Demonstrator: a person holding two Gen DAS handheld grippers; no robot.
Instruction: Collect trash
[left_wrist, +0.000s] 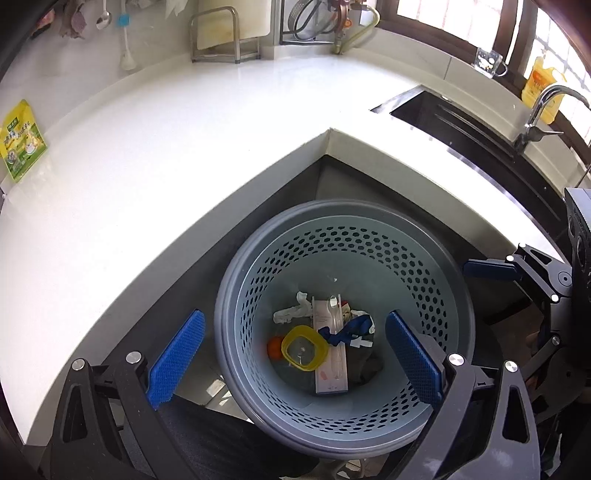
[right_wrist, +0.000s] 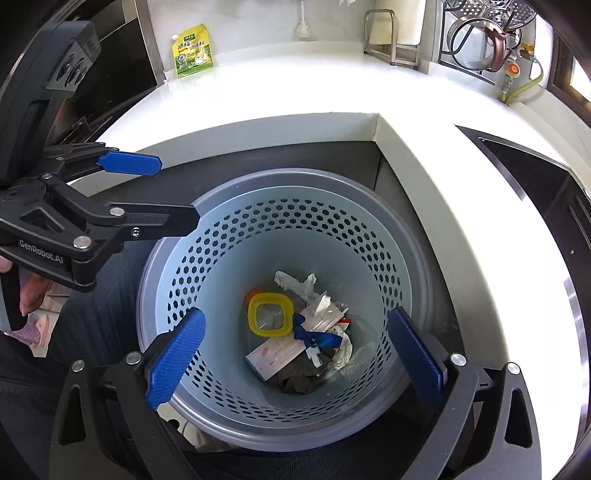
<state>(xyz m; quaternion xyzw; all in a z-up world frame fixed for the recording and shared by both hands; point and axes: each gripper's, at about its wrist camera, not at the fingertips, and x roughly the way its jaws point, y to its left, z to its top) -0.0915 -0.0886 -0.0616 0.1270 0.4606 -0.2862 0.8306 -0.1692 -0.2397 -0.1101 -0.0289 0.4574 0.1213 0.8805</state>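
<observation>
1. Left gripper (left_wrist: 295, 354): fingers (left_wrist: 177, 360) spread wide, holding nothing, hanging above the bin (left_wrist: 454, 288).
2. Right gripper (right_wrist: 295, 356): fingers (right_wrist: 175, 360) also wide apart, nothing between them, above the same bin.
3. Bin stands in the inner corner of the white surface (left_wrist: 147, 155).
4. Trash at the bin's bottom: yellow lid (right_wrist: 269, 314), white box (right_wrist: 280, 350), blue strap (right_wrist: 314, 336), crumpled tissue (right_wrist: 295, 282), dark cloth (right_wrist: 299, 380).
5. Green-yellow pouch (right_wrist: 192, 51) lies on the surface, well apart from the bin.
</observation>
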